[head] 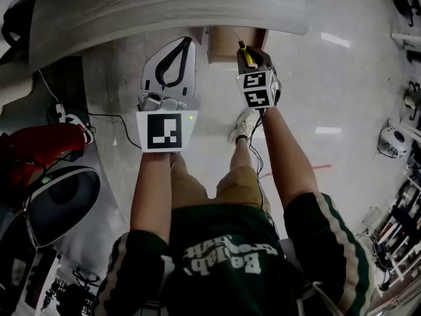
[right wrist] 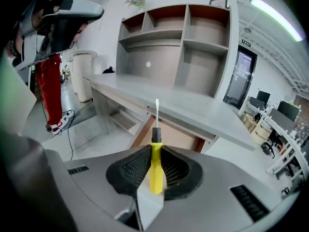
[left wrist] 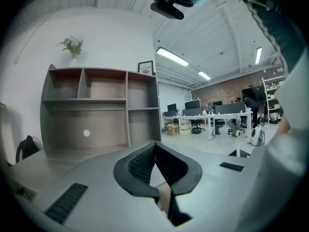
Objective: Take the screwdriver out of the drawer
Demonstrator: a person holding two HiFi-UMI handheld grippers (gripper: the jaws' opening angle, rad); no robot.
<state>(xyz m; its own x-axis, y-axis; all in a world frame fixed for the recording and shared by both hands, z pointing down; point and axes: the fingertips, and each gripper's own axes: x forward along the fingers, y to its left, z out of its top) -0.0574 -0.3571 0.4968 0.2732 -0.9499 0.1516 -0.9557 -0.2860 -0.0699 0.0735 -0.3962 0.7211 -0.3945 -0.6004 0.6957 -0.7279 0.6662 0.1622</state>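
Note:
The screwdriver (right wrist: 155, 168) has a yellow handle, a black collar and a thin metal shaft that points up and away. My right gripper (right wrist: 155, 149) is shut on its handle, held in the air in front of the desk. From the head view, the screwdriver (head: 246, 55) sticks out of the right gripper (head: 245, 50) just before the open drawer (head: 223, 43). The drawer (right wrist: 169, 134) shows its brown inside below the desk top. My left gripper (head: 189, 41) hangs beside it, its jaws meeting at the tips around nothing. Its pads (left wrist: 140, 166) hold nothing.
A long grey desk (head: 164, 5) carries a shelf unit (right wrist: 178, 47). A red object (head: 39, 147), a round dark device (head: 59, 199) and cables lie on the floor at left. The person's shoe (head: 245, 125) stands below the grippers. Office tables (left wrist: 207, 117) stand far off.

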